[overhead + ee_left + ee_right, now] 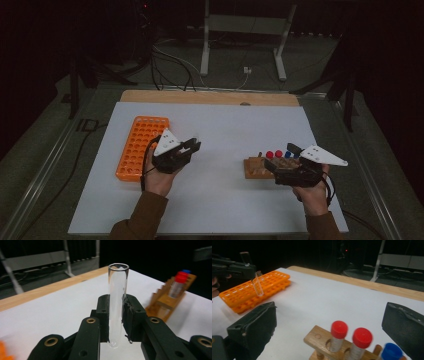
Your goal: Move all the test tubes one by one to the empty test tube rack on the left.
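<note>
Left gripper point(116, 322): pinching glass test tube point(117, 302) upright for racking | right gripper point(332, 322): spread, straddling capped tubes point(339, 335) for pickup

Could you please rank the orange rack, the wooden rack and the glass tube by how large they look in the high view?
1. Orange rack, plainly the largest.
2. Wooden rack, smaller and partly hidden by the right hand-held gripper.
3. Glass tube, a faint sliver in the left hand-held gripper.
</note>
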The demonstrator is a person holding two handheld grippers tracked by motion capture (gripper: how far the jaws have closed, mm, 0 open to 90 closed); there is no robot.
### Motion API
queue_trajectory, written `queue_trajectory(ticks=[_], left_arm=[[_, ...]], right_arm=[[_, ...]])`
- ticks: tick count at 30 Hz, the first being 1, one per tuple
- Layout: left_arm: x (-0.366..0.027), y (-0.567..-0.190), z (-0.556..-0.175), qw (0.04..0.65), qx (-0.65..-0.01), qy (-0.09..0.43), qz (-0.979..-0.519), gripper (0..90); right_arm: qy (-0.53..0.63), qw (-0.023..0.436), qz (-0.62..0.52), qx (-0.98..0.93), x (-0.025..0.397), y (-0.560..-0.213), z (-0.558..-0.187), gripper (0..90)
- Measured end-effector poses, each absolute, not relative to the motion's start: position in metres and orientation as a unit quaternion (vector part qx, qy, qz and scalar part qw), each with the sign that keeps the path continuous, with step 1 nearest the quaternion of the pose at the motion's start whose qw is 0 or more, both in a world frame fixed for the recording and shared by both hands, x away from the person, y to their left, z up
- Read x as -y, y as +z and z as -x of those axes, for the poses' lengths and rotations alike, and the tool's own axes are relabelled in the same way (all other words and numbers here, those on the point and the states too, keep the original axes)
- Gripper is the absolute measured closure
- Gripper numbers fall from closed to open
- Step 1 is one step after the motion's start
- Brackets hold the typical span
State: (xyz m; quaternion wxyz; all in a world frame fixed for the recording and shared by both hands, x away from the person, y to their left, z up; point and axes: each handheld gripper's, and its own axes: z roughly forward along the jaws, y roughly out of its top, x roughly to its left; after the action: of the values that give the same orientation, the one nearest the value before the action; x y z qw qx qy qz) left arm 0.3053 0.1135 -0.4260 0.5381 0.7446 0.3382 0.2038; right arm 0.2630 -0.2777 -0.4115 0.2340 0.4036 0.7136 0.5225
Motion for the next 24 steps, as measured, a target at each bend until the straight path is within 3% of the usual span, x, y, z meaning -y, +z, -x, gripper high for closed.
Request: queue_trajectory(ticks=[11, 24], left_arm=[[-0.172, -0.43, -0.315, 0.521, -0.401, 0.253, -0.71, 76.5], [-0.188, -0.448, -0.326, 0.486, -0.438, 0.275, -0.704, 76.5]], right_arm=[[0.531, 0.24, -0.413, -0.7, 0.288, -0.409, -0.263, 0.0], [0.532, 0.241, -0.416, -0.697, 0.29, -0.409, -0.262, 0.0]])
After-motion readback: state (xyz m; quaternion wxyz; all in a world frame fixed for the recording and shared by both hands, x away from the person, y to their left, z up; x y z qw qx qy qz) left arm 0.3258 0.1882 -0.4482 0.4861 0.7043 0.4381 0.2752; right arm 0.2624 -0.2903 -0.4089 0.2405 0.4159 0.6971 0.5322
